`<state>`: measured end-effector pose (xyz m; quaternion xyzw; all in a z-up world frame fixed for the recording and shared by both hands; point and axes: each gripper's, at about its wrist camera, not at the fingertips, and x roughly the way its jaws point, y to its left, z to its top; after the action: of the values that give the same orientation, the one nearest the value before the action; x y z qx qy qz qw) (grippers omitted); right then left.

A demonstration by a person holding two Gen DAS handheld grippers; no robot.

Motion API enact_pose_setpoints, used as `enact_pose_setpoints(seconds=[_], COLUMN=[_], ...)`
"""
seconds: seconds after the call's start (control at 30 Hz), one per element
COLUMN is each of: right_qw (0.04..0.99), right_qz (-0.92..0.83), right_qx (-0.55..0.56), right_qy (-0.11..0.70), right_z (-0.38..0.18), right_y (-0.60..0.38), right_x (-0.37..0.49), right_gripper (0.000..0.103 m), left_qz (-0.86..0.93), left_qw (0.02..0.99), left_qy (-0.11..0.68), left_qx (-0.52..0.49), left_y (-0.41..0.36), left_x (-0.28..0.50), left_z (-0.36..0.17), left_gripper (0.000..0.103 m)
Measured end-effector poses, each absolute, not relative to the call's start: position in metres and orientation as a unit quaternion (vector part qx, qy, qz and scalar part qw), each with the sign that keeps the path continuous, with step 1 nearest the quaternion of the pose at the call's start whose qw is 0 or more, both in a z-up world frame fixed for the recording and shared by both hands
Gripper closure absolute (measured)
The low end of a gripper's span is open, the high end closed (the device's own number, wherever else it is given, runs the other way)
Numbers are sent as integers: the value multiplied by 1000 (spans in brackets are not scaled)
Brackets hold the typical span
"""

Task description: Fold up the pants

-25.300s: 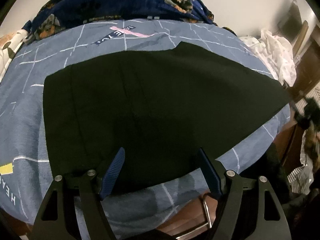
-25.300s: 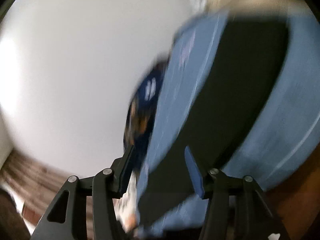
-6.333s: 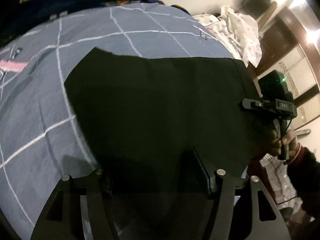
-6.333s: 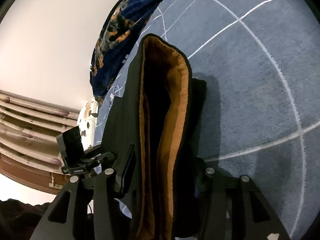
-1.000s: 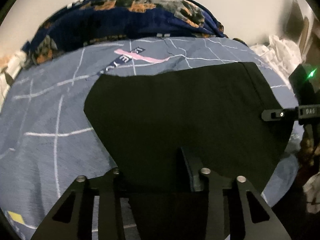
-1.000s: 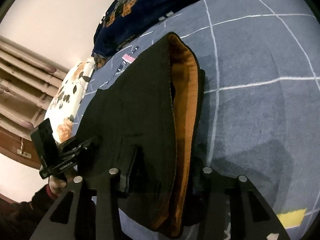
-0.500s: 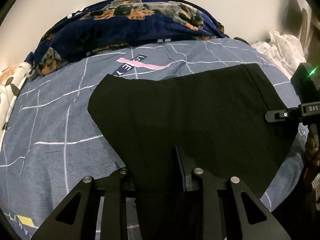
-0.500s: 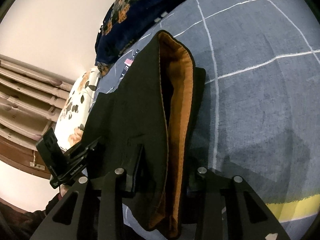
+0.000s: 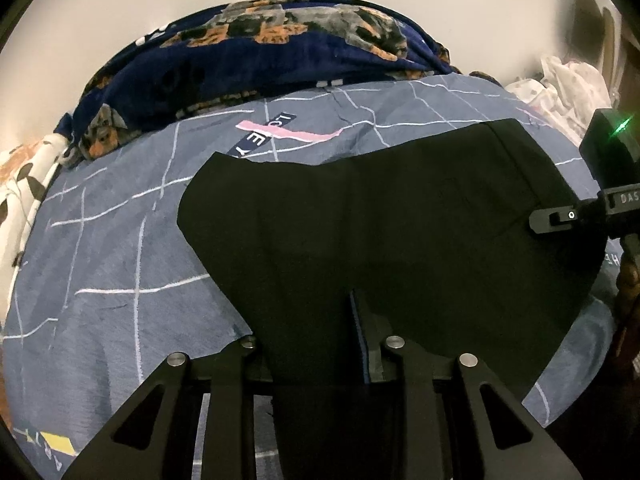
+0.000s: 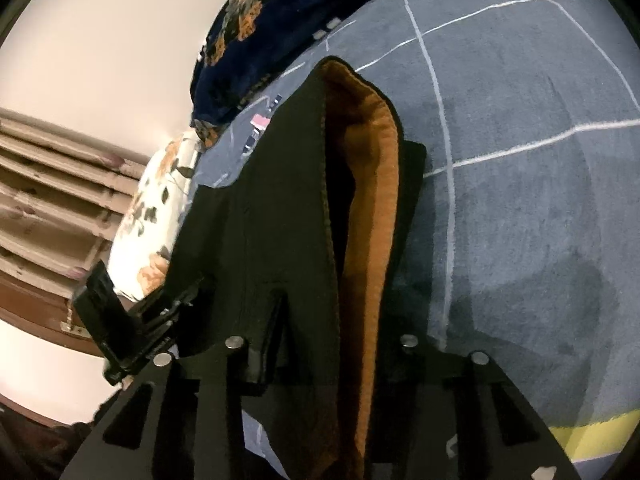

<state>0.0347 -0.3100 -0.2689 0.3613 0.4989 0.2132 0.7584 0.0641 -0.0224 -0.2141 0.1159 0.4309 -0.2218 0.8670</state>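
Black pants (image 9: 380, 220) lie folded on the blue sheet (image 9: 120, 260). Their near edge runs up between the fingers of my left gripper (image 9: 312, 320). Its jaws are closing with that cloth between them, and the cloth hides the left finger. In the right wrist view the pants (image 10: 272, 200) show their orange lining (image 10: 372, 200) at the open waistband. My right gripper (image 10: 340, 320) is shut on that end, its right finger hidden by fabric. Each gripper shows in the other's view: the right gripper (image 9: 560, 220) at the pants' right edge, the left gripper (image 10: 132, 320) at their left.
A dark blue patterned blanket (image 9: 280, 52) is heaped along the far side of the bed against the wall. A white floral pillow (image 10: 156, 220) lies at one end, with a wooden headboard (image 10: 48, 184) beyond it. White clothes (image 9: 568, 80) are piled at the other end.
The left gripper's fingers have drawn closer together on the pants' near edge. The right gripper keeps its hold, and the pants lie where they were.
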Motion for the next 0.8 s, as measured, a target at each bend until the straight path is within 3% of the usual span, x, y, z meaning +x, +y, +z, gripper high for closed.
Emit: enact_pose_setpoints(seconds=[0.57, 0.8], right_qw=[746, 748], right_qz=[259, 239], right_qx=[404, 393], right_qy=[461, 478], right_z=[-239, -249], right_y=[-281, -276], right_x=[43, 46], right_gripper=[73, 73], left_qz=[-208, -207], left_qw=[885, 878], left_qy=[405, 422], left_qx=[101, 88], left_y=[0, 12], left_x=[70, 77], left_z=[-180, -187], left_gripper=[91, 91])
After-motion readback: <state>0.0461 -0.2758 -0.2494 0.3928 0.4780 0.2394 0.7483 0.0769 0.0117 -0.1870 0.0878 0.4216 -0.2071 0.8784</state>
